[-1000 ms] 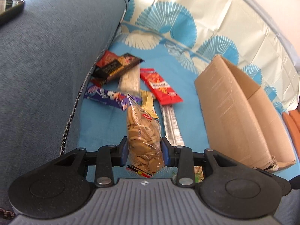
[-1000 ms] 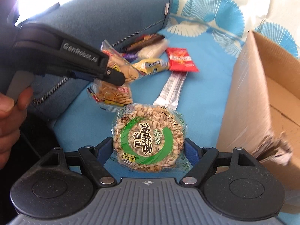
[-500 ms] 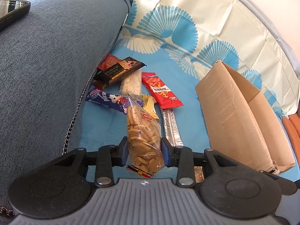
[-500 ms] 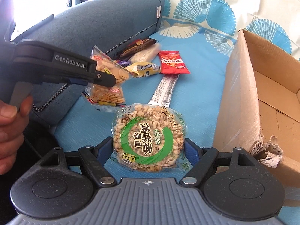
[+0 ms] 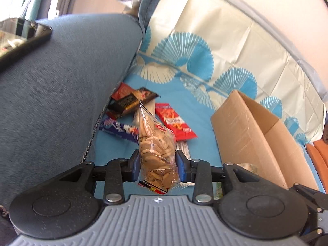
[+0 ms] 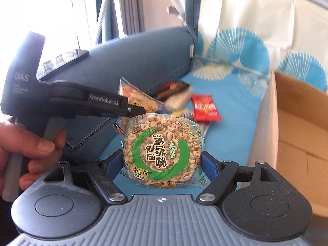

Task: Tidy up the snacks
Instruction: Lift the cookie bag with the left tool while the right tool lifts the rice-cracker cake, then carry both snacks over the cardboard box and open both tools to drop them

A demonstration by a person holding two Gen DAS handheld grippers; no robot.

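Note:
My left gripper [image 5: 157, 164] is shut on a clear bag of biscuits [image 5: 155, 143], held above the blue seat cover. In the right wrist view that left gripper [image 6: 133, 108] juts in from the left with the same biscuit bag [image 6: 141, 100] in it. The right gripper [image 6: 163, 164] is shut on a round puffed-grain cake pack with a green ring label [image 6: 162, 149], lifted off the seat. More snacks lie in a heap by the sofa arm: a red packet [image 5: 174, 121], a dark chocolate bar [image 5: 131, 102], a purple bar [image 5: 116, 129]. An open cardboard box [image 5: 246, 135] stands to the right.
The blue-grey sofa arm [image 5: 61, 82] rises on the left, with a dark phone [image 5: 20, 37] lying on top. A patterned white and blue cover [image 5: 205, 51] drapes the backrest. A person's hand [image 6: 30, 145] grips the left tool's handle. The box wall [image 6: 272, 123] stands close on the right.
Both grippers have tilted up and the right one has risen with its pack, so the snack heap and box sit lower and farther in view. Neither grip changed.

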